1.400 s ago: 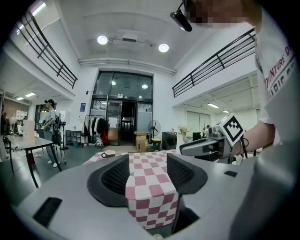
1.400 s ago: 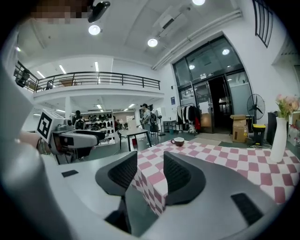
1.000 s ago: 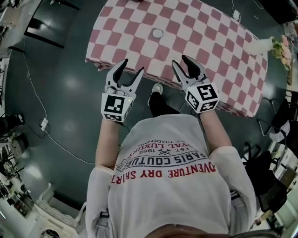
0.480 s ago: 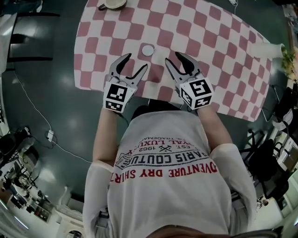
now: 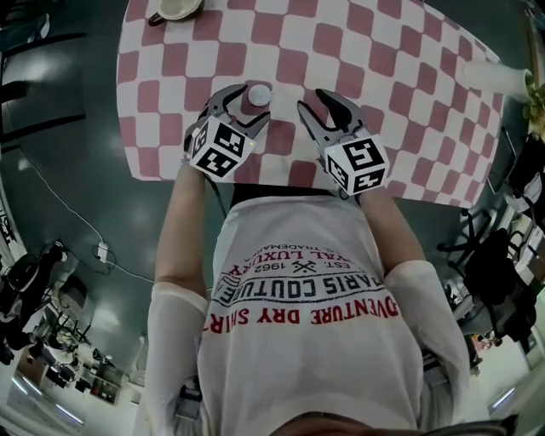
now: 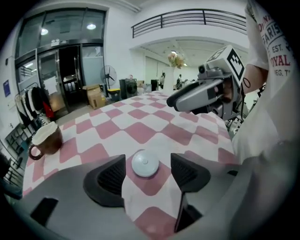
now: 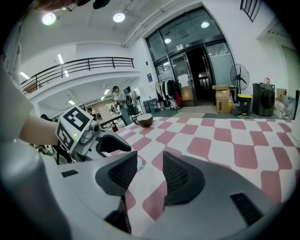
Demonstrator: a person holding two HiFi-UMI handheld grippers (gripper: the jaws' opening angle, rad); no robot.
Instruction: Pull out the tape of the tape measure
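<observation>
The tape measure is a small white round disc lying flat on the pink-and-white checked tablecloth. My left gripper points down at it, its jaws open and just opening wider. In the left gripper view the tape measure lies between the two pads of the left gripper with a gap on each side. No tape is out. My right gripper hovers just to the right, open and holding nothing. In the right gripper view, only cloth shows between the right gripper's jaws.
A brown mug with a pale inside stands at the table's far left corner, also seen as the mug. A white vase with flowers stands at the right. The table's near edge lies against the person's body.
Both grippers have come forward over the table and down. The left one tipped downward and now has the tape measure between its jaws, which stand wider than before.
</observation>
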